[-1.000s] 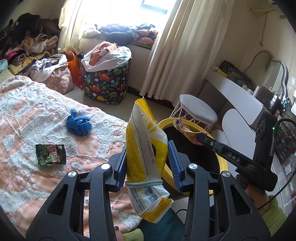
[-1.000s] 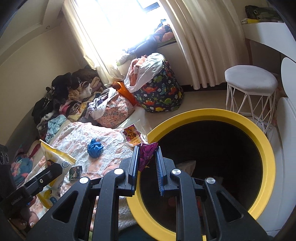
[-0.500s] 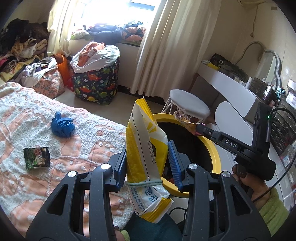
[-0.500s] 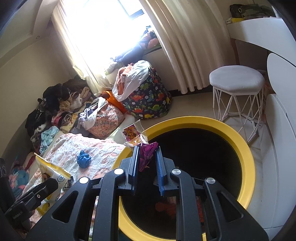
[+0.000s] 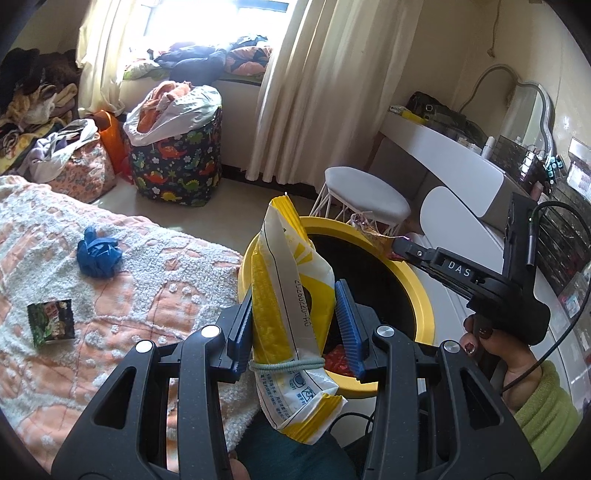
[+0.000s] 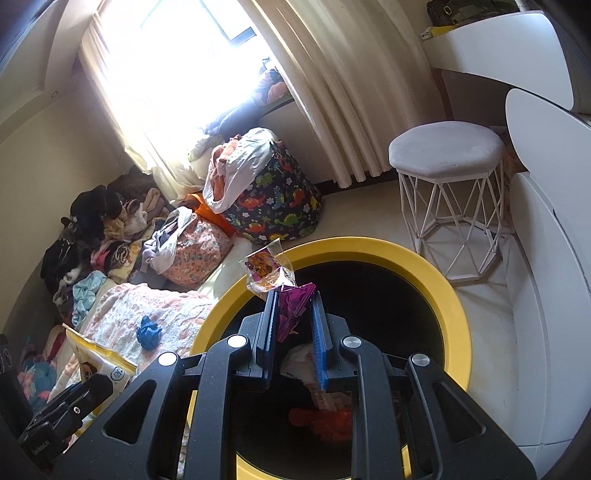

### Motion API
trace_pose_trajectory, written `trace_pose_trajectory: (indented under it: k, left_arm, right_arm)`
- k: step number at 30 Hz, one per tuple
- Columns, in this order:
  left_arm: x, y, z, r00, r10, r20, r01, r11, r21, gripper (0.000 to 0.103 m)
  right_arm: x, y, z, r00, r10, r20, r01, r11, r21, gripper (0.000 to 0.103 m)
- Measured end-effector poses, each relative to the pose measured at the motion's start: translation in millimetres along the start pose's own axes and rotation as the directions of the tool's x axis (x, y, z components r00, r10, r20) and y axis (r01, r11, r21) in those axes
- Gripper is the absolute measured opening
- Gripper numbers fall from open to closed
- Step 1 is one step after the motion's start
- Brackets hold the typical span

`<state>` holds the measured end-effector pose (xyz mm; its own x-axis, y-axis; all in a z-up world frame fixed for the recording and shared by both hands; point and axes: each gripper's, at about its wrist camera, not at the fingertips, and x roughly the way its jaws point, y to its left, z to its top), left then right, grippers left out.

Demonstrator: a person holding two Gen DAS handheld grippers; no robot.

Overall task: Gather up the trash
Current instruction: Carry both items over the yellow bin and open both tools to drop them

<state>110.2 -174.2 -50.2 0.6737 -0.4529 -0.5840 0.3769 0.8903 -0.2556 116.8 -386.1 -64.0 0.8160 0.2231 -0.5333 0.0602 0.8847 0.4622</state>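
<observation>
Wrappers (image 6: 291, 310) are being gripped by right gripper (image 6: 293, 325) over bin (image 6: 458, 332); left gripper (image 5: 295, 325) is clamping bag (image 5: 291, 295); release is best made inside the rim.

Daylight floods in through the overexposed window (image 6: 177, 70) at 11 o'clock in the right wrist view and 12 o'clock in the left (image 5: 218, 18), blowing out the panes and the pale pleated curtains (image 6: 325, 96). The black interior of the yellow-rimmed round bin (image 6: 458, 314) falls into deep shadow. Both fisheye frames bend straight lines and darken to black at the corners; focus holds sharp throughout.
</observation>
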Motion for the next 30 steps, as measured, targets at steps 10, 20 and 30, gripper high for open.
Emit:
trace_pose_trajectory:
  k: [10,20,30]
  left_arm:
    - [25.9,-15.9,-1.5,0.999,-0.017,-0.039,0.018,0.999,0.033,0.033]
    - [57.9,-27.9,-5.4,0.995,-0.038,-0.096,0.044,0.997,0.061,0.033]
    - [80.4,-32.2,-2.6,0.992,-0.063,-0.111,0.071,0.995,0.072,0.037]
  right_arm:
    - [4.5,-21.8,1.5,0.999,-0.035,-0.013,0.036,0.998,0.057,0.017]
    - [5.3,-31.3,3.8,0.999,-0.05,-0.01,0.051,0.996,0.076,0.017]
    - [1.4,-29.6,4.7,0.997,-0.071,0.015,0.069,0.995,0.07,0.038]
